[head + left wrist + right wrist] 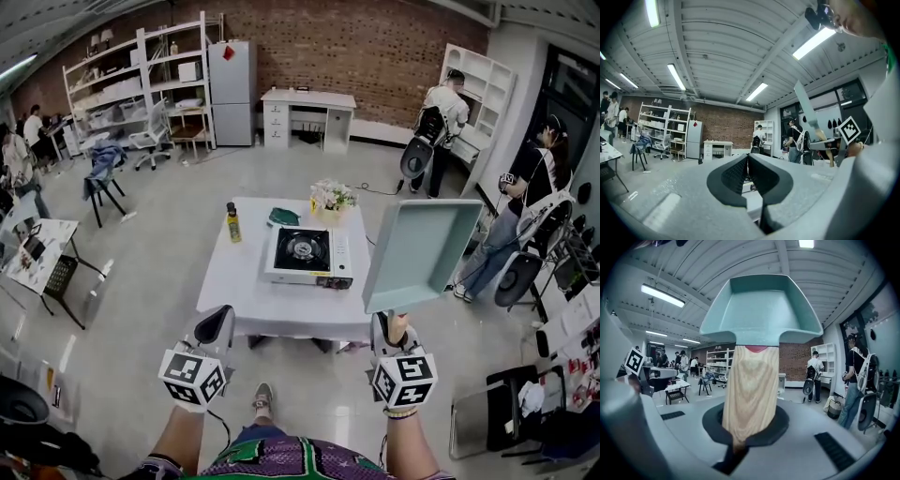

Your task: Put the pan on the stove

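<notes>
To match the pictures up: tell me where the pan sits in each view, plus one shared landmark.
Head view: pan right of centre, raised above the right gripper.
Left gripper view: pan at upper right, seen edge-on.
Right gripper view: pan top centre, wooden handle clamped.
Shared landmark: the brick wall at the back.

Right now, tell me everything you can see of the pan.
The pan is square and pale teal, with raised walls and rounded corners; it looks like coated metal. A pinkish collar joins it to a light wood-grain handle. The right gripper has its fingers shut on that handle; nothing else touches it. It hangs tilted in the air, to the right of the stove, not on it.
</notes>
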`<action>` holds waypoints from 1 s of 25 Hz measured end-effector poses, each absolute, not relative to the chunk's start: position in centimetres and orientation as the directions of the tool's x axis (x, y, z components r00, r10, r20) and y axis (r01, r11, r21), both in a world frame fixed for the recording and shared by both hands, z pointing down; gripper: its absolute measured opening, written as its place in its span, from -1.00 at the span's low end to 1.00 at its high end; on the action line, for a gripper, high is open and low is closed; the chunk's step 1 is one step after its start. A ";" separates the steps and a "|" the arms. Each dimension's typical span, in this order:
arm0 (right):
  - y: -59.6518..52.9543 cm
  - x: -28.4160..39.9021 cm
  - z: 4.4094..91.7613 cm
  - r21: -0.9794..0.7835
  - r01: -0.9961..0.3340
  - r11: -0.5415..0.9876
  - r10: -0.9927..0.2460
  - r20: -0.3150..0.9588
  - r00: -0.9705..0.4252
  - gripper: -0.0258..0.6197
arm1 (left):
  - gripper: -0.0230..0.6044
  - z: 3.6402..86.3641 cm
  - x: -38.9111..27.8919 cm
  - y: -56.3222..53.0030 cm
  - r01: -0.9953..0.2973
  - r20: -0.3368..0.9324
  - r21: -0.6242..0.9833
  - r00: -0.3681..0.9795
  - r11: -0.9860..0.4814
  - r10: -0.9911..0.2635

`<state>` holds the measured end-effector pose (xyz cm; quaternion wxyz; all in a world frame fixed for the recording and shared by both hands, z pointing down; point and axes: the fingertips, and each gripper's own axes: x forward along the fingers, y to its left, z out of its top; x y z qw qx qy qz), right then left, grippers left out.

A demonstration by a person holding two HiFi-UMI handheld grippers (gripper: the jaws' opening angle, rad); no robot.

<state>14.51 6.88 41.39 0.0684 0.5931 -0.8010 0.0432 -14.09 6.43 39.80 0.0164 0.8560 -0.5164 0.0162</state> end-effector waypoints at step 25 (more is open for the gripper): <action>-6.5 12.8 39.9 0.045 -0.974 0.222 -0.967 0.141 -0.214 -0.92 | -0.87 40.3 -14.2 -9.3 -0.837 0.046 0.024 0.547 -0.546 -0.836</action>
